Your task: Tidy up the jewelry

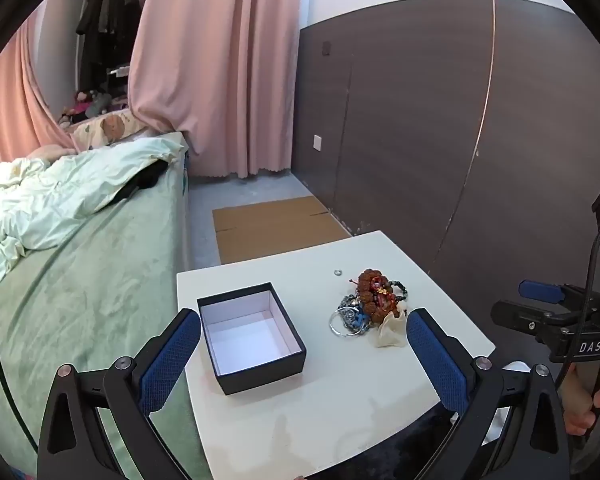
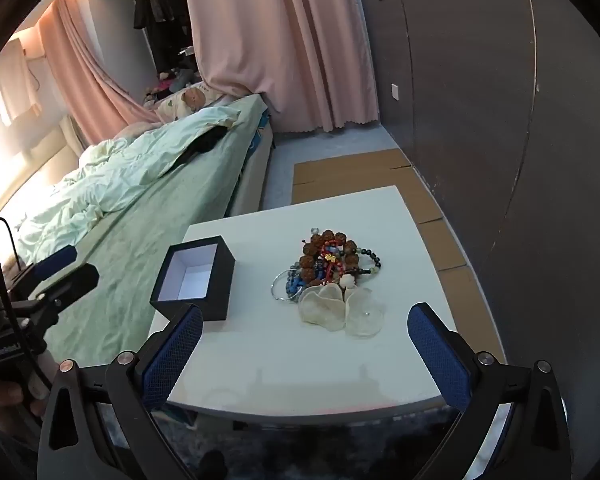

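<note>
An open black box (image 1: 252, 336) with a white, empty inside sits on the white table (image 1: 332, 400); it also shows in the right wrist view (image 2: 194, 276). A jewelry pile (image 1: 374, 298) lies to its right: brown bead bracelets, dark beads, silver rings, a pale shell-like flower piece (image 2: 340, 308). A small silver ring (image 1: 337, 272) lies apart behind the pile. My left gripper (image 1: 304, 356) is open and empty, above the table's near part. My right gripper (image 2: 306, 356) is open and empty, in front of the pile (image 2: 328, 266).
A bed with green sheets (image 1: 72, 280) stands against the table's left side. A dark wood wall (image 1: 440, 140) runs along the right. Flat cardboard (image 1: 272, 226) lies on the floor behind the table. Pink curtains (image 1: 216, 60) hang at the back.
</note>
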### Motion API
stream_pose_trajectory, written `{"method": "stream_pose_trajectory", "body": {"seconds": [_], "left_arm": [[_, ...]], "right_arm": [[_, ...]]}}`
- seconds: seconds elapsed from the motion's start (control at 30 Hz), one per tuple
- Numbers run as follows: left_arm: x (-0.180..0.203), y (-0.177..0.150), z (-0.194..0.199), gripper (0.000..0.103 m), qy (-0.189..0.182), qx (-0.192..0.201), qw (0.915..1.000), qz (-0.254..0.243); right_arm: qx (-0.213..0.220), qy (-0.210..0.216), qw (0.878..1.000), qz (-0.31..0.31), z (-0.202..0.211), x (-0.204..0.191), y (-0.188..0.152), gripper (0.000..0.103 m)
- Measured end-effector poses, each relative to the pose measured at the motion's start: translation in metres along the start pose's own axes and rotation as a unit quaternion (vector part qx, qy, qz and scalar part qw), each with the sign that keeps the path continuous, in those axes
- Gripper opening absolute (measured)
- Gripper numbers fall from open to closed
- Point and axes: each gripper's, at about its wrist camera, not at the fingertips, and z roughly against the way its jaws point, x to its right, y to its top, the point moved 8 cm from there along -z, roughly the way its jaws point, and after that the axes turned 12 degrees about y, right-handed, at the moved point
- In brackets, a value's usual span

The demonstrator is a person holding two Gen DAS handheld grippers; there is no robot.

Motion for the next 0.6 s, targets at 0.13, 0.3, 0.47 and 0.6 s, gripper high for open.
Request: {"method": "stream_pose_trajectory", "body": {"seconds": [0.13, 0.3, 0.47, 0.6], "left_arm": [[-0.006, 0.000, -0.001, 0.103, -0.008, -0.006, 0.9999, 0.012], [-0.004, 0.000, 0.003, 0.103, -0.005, 0.000, 0.9999, 0.016], [-0.009, -0.003, 0.005, 0.103, -0.007, 0.003, 0.9998, 0.021], [-0.008, -0.007, 0.009, 0.103, -0.011, 0.001, 0.9997, 0.019]], "right_arm": [[-0.010, -0.006, 1.000, 0.000, -0.003, 0.000, -0.001, 0.103], [-0.005, -0.005, 1.000, 0.004, -0.001, -0.002, -0.001, 0.103], [-0.005, -0.005, 1.000, 0.004, -0.002, -0.001, -0.001, 0.103], [-0.004, -0.005, 1.000, 0.006, -0.002, -0.001, -0.001, 0.103]]}}
